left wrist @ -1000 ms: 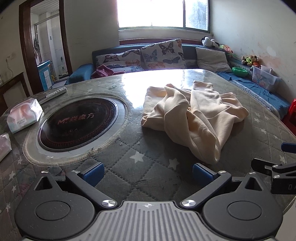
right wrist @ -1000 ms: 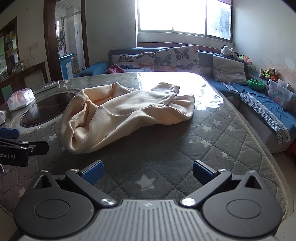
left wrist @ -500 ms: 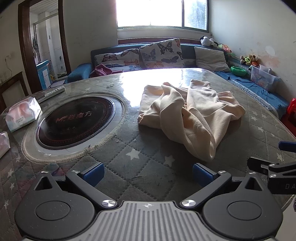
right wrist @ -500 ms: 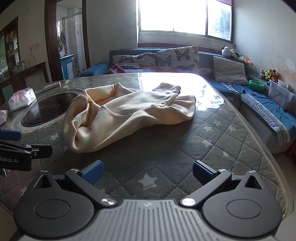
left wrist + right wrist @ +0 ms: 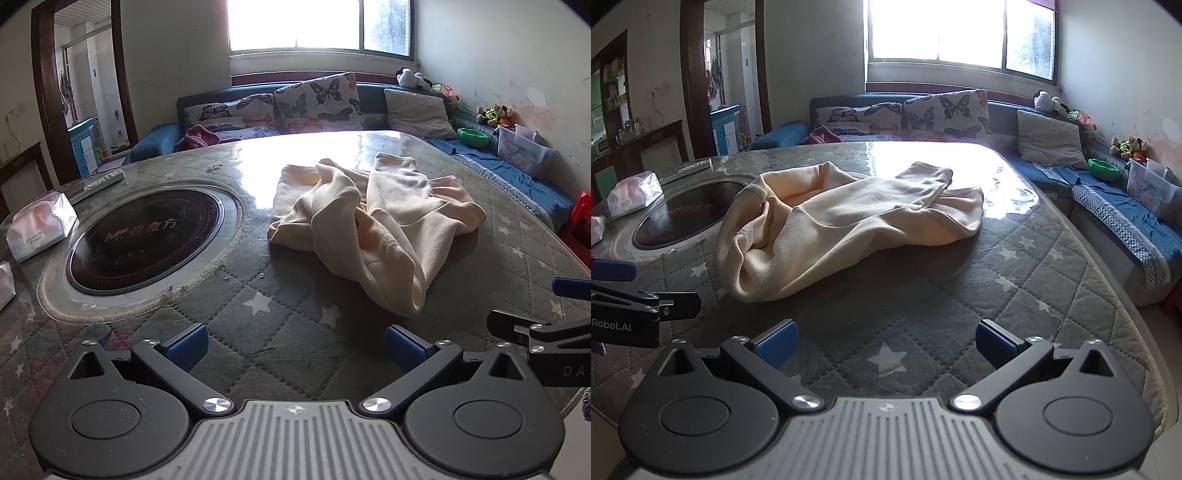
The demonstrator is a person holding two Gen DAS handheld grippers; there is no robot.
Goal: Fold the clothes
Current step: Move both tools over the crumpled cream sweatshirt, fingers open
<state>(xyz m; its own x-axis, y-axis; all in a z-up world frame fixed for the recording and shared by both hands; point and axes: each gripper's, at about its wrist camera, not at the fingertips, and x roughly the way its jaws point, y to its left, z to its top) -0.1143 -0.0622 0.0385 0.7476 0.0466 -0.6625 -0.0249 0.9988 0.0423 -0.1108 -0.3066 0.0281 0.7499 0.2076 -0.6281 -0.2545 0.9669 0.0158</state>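
A crumpled cream garment (image 5: 373, 225) lies in a heap on the round table (image 5: 288, 317) with its quilted star-pattern cover. In the right wrist view the same garment (image 5: 846, 221) stretches from near left to far right. My left gripper (image 5: 295, 345) hovers open over the table's near edge, short of the cloth, holding nothing. My right gripper (image 5: 884, 341) is open too, over bare quilted cover in front of the garment. Each gripper shows at the edge of the other's view: the right one (image 5: 546, 339), the left one (image 5: 631, 295).
A dark round cooktop (image 5: 144, 236) is set into the table at left. A tissue pack (image 5: 38, 225) and a remote control (image 5: 101, 182) lie beyond it. A sofa with butterfly cushions (image 5: 317, 103) lines the far wall; a blue-covered bench (image 5: 1123, 206) runs along the right.
Both grippers have drifted slightly forward toward the garment. Both stayed open. The garment has not moved.
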